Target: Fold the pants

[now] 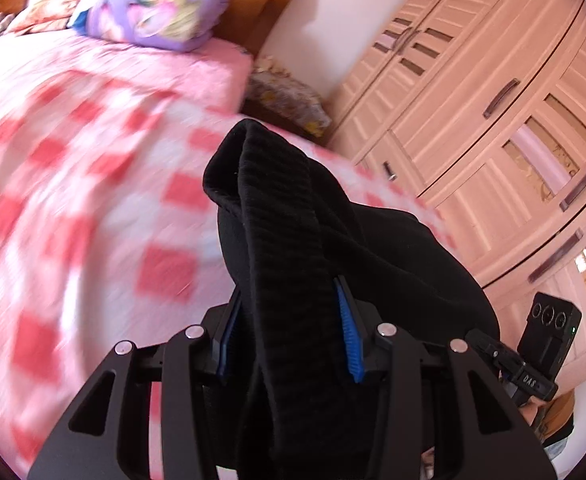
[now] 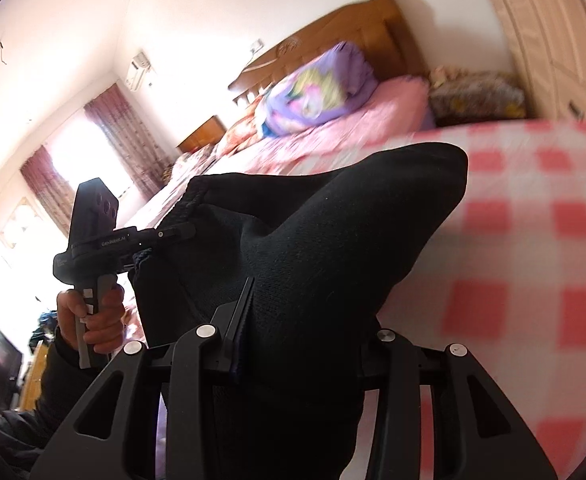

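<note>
The checked bedspread [image 1: 73, 208] is motion-blurred, and the black pants [image 2: 293, 264] hide the right gripper's [image 2: 293, 320] jaws.

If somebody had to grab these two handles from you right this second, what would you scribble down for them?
Left gripper: fingers shut on the ribbed waistband of the black pants.
Right gripper: fingers shut on another bunch of the same pants.
Where: the pants hang between both grippers, held above the pink checked bedspread.
Done: both grips taken, the held parts off the bed.
Left: no finished fold shows yet. Probably lay the pants flat on the bedspread, then fold them.
</note>
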`<state>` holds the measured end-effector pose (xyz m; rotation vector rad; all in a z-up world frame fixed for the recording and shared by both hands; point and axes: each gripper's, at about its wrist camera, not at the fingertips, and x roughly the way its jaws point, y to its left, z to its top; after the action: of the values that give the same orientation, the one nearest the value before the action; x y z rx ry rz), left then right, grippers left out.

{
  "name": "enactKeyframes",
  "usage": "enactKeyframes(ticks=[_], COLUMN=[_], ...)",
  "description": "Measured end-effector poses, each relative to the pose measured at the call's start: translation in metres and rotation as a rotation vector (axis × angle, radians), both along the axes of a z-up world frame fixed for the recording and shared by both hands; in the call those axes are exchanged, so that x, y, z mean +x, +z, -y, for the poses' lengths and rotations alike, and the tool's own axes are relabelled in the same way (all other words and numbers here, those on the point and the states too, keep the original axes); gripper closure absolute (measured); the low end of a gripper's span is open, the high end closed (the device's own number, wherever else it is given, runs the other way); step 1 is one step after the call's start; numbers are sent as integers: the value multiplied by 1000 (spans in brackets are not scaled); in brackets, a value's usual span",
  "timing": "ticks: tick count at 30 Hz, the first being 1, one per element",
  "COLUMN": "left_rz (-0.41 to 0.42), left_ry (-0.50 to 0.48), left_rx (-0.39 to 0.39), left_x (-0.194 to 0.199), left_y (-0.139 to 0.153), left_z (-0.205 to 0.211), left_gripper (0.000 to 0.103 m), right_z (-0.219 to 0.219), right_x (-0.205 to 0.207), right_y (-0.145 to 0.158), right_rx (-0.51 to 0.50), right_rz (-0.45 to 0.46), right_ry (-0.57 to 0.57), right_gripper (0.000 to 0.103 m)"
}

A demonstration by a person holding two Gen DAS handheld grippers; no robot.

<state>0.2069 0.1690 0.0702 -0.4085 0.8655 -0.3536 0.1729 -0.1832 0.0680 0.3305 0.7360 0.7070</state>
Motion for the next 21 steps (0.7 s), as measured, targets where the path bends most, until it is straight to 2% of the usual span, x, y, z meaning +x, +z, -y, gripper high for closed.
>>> enactKeyframes(ticks=[6,9,11,12,13,14,15,16,17,19,20,21], left_rz=[22,16,-22,-56,-68,-85,-98,-104,-91,-61,-35,38], left_ry=[-50,-56,-48,-19,6,10,17,34,46,90,128,173], left_rx=[-28,-14,-1,34,44,5,-17,-24,-31,-21,13,83], left_x=[75,104,117,123,126,128,126,124,119,106,96,81], left_y=[-9,-29,-50,-65,-74,-84,-88,-90,-88,-77,-68,-51], left_z=[61,88,98,101,100,94,88,82,75,69,69,78], left_gripper=[61,61,59,56,48,36,30,18,14,14,14,14], right_z=[53,75,84,90,93,98,102,106,109,115,114,110], right_x=[48,69,86,93,98,100,99,94,85,57,47,36], right_y=[-2,-22,-46,-63,-70,-75,-76,-74,-67,-48,-41,-33], right_rx=[-51,-52,-59,-56,-29,7,18,3,-8,-15,-17,-12], right_rz=[21,-7,-59,-112,-146,-169,-181,-173,-137,-30,6,48], right_ry=[-88,-116,-121,-130,-133,-140,-157,-189,-219,-290,-303,-293], right_gripper=[64,64,63,60,55,48,31,19,17,17,17,17])
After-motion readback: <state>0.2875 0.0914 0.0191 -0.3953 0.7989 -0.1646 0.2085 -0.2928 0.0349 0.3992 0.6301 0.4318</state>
